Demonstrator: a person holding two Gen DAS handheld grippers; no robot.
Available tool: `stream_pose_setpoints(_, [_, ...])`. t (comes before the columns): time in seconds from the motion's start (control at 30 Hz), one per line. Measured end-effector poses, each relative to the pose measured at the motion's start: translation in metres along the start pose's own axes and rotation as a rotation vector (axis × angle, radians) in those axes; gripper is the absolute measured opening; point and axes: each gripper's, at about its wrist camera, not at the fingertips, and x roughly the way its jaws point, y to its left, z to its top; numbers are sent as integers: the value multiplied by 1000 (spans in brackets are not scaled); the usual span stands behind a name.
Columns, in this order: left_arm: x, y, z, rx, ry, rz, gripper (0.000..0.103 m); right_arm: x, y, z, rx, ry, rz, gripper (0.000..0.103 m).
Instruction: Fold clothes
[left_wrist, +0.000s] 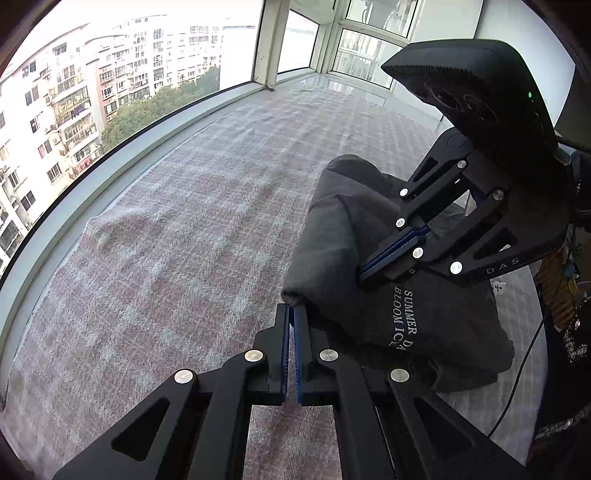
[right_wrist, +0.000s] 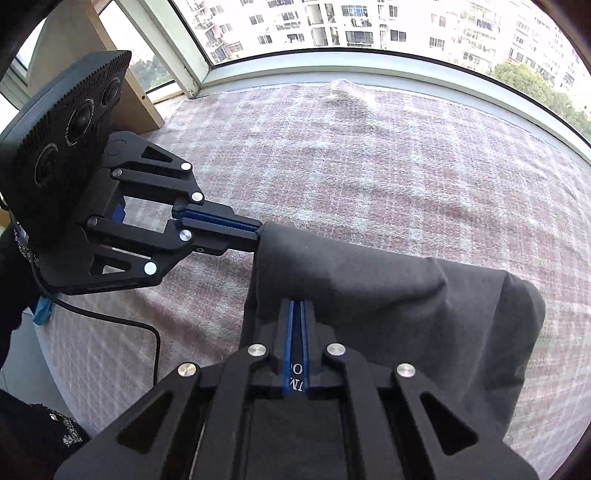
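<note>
The left gripper (left_wrist: 293, 308) is pinching a corner of the dark grey garment (right_wrist: 388, 280), and the right gripper (right_wrist: 297, 306) is closing on its fabric, lifting it above the checked blanket (left_wrist: 184, 229) near the window-side edge, probably for folding.

garment (left_wrist: 424, 314) on blanket (left_wrist: 184, 240), window (left_wrist: 74, 92) behind

White print on the dark grey garment (left_wrist: 436, 317) reads "SUMMER D", "BLOOM ICE"; the right gripper (left_wrist: 360, 275) body bears "DAS".
</note>
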Motion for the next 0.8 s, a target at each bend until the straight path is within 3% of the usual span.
stream_pose_setpoints(0.07, [0,0,1,1,1,-5,2,2,12,1,-4,-1,-38,25])
stream_pose_setpoints(0.17, [-3,0,2,-2,-6,-22,2,7,9,2,-2,4,-86,28])
stream_pose_setpoints(0.3, [-4,-1,3,12,-1,-21,2,18,11,-1,-29,-2,-153,28])
stream_pose_setpoints(0.37, [-5,-3,3,23,3,-22,2,23,7,-2,-56,14,-180,18])
stream_pose_setpoints(0.4, [-5,-4,3,29,5,-25,2,21,0,-4,-62,22,-166,11])
stream_pose_setpoints(0.47, [-5,-6,2,43,5,-24,0,17,-9,-4,-30,27,-109,8])
stream_pose_setpoints(0.8, [-2,0,-7,62,35,34,0,-17,-14,-1,-6,5,-18,7])
